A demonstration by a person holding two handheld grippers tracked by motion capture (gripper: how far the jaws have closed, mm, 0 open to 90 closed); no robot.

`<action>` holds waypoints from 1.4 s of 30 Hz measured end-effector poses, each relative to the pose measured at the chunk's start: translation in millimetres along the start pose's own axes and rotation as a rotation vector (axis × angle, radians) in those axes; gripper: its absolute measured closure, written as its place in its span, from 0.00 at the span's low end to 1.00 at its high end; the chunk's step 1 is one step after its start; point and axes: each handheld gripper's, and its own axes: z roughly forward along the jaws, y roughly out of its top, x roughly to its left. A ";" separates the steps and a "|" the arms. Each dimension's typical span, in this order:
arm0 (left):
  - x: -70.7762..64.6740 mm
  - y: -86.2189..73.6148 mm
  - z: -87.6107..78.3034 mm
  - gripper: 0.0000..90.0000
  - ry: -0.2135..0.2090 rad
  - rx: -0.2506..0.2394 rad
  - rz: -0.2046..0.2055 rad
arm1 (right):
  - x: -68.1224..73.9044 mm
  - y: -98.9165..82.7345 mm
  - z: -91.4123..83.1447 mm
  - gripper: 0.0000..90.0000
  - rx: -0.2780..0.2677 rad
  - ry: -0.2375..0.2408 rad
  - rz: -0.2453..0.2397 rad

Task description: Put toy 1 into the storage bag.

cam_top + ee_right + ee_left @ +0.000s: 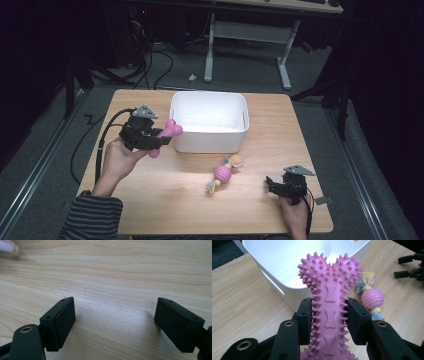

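Observation:
A pink spiky rubber bone (329,302) is clamped across its shaft by my left gripper (329,320), which is shut on it. In the high view the left gripper (159,140) holds the bone (170,131) above the table, just left of the white bin (210,145). A pink ball toy with pastel rope ends (223,173) lies on the wood in front of the bin. My right gripper (270,184) rests low at the table's front right, jaws open; the pads (61,320) stand wide apart over bare wood.
The white plastic bin (277,255) is empty inside. The wooden table (165,205) has bare room at the front and right. Its front edge lies close to the right hand. A desk frame and cables stand on the floor behind.

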 end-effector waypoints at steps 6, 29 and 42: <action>4.1 10.1 2.6 0.66 -0.012 -0.009 -0.013 | 0.0 0.0 0.0 0.19 0.000 0.000 0.000; 2.4 51.3 20.6 0.66 -0.029 -0.011 0.023 | -0.1 0.1 0.1 0.19 0.000 0.001 -0.003; 9.7 76.3 39.3 0.66 0.001 -0.012 0.027 | -0.2 0.3 0.4 0.19 0.000 0.003 -0.006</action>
